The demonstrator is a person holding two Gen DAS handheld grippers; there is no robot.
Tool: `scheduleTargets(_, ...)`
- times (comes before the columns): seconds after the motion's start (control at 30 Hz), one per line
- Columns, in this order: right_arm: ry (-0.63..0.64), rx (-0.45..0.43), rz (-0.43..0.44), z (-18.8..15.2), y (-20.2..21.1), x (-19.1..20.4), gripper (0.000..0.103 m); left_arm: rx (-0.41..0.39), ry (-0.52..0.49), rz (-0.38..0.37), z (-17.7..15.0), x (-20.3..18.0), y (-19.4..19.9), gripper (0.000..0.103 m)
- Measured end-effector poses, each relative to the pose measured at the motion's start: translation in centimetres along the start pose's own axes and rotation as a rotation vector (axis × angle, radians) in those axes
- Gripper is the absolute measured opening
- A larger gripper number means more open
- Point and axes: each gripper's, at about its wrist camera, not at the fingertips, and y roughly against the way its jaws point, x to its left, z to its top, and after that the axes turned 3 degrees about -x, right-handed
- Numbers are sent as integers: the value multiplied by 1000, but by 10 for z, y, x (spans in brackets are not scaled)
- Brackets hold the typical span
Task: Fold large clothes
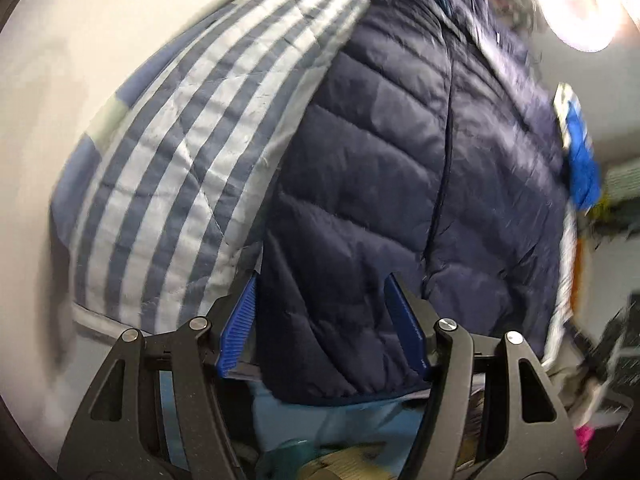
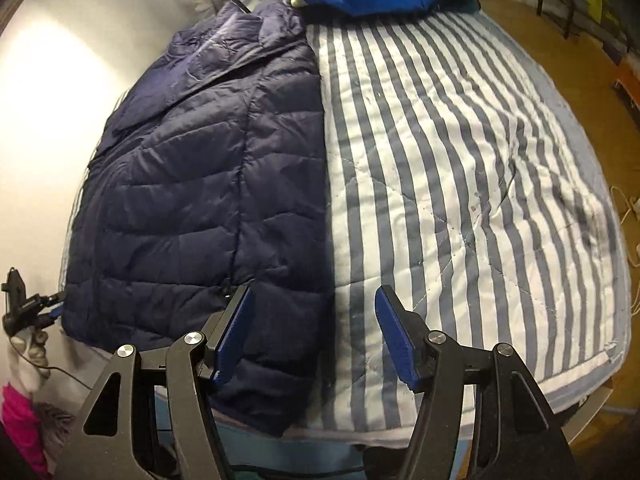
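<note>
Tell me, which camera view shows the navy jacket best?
The right wrist view: the navy jacket lies sharp and nearly whole on the striped quilt. The left wrist view shows only its lower part, close and blurred.

Black linkage arms, silver pivot screws, blue ribbed jaws; pink sleeve (image 2: 20, 424).

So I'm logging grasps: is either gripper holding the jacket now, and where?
Nothing is held. The left gripper straddles the navy jacket's hem with open jaws; the right gripper is open above its edge.
</note>
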Motion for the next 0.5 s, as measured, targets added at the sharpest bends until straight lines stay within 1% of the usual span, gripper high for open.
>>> scheduleTargets(0.03,1,5,5,0,-2,-2,62,2,-20,26,1,-2,0,65)
scheduleTargets(0.1,4,24,18,-1,-10,-5,62,3,-3,22,3,0,-2,66)
scheduleTargets(0.17,-9,44,40,-3,-15,-8,62,4,38,-13,4,8,-6,65)
scheduleTargets(0.23,-26,77,81,-6,-25,-11,62,-12,45,-57,4,12,-6,66)
scheduleTargets(0.33,-4,103,106,-12,-32,-13,62,-15,84,-132,3,26,-2,65)
scheduleTargets(0.4,-14,105,142,-15,-36,-16,62,-10,85,-165,3,33,0,59)
scheduleTargets(0.43,-27,105,168,-17,-37,-19,62,-9,80,-171,1,35,0,49)
scheduleTargets(0.47,-36,101,184,-18,-37,-21,64,-8,81,-177,-1,37,0,45)
scheduleTargets(0.5,-48,97,210,-18,-37,-22,64,-8,81,-189,-2,39,0,44)
